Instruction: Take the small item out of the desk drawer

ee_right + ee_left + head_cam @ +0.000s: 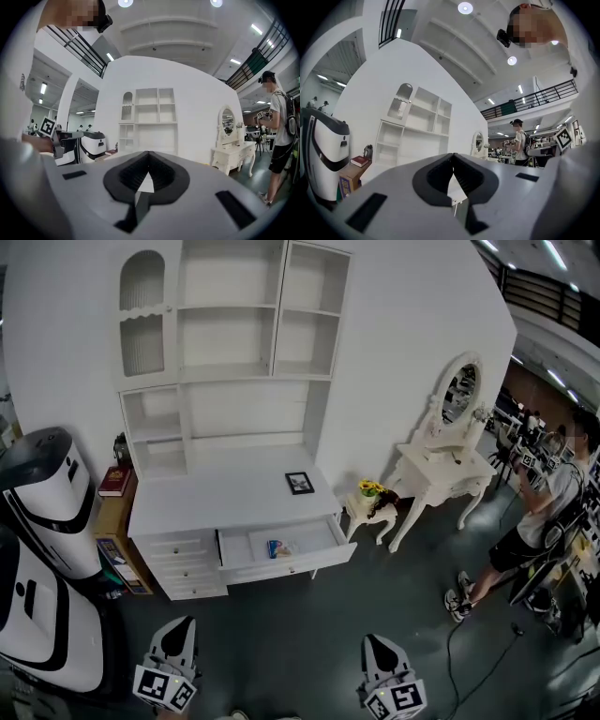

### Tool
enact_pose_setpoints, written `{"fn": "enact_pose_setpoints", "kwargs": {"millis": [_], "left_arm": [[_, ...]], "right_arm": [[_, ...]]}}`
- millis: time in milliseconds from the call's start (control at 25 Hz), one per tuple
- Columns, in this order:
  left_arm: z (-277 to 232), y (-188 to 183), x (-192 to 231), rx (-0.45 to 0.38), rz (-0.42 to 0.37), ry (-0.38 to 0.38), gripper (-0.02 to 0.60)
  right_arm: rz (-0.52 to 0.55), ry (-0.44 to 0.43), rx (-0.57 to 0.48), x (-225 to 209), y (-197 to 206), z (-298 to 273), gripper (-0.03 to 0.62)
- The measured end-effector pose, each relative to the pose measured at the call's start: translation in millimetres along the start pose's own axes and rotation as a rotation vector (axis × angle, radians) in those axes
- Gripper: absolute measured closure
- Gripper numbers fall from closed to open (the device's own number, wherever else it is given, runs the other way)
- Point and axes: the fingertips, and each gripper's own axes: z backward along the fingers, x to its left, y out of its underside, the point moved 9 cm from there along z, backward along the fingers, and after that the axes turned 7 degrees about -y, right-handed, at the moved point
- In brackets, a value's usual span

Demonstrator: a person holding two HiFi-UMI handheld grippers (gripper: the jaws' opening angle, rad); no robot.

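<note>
The white desk with its shelf unit stands against the wall. Its upper right drawer is pulled open. A small blue and orange item lies inside on the drawer floor. Both grippers hang low at the near edge of the head view, well short of the desk. My left gripper has its jaw tips meeting with nothing between them. My right gripper is likewise shut and empty. Both point level toward the desk.
A white robot stands at the left beside a low shelf with a red book. A framed picture sits on the desktop. A flower stool and a vanity table stand at the right, where a person is.
</note>
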Motion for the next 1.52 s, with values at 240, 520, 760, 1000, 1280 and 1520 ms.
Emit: {"fn": "enact_pose_setpoints", "kwargs": {"millis": [240,520,760,1000,1280,1520], "left_arm": [[-5,-2,-2,-0.012,0.016,0.007,0.565],[-11,4,-12,0.001,0.033,0.014,0.380],[-16,11,-31,0.025,0.045,0.018,0.121],[-17,19,-57,0.048,0.040,0.021,0.054],[-11,34,-77,0.087,0.016,-0.013,0.044],[-28,44,-75,0.102,0.015,-0.019,0.044]], "right_arm": [[-0.030,-0.034,-0.040,-3,-2,1,0.585],[-0.046,-0.042,-0.053,-14,2,6,0.585],[-0.044,-0.066,-0.053,-28,2,11,0.585],[-0.053,-0.092,-0.050,-46,7,19,0.586],[-0.074,-0.128,-0.045,-67,23,25,0.585],[-0.090,-0.126,-0.036,-84,31,13,0.585]]}}
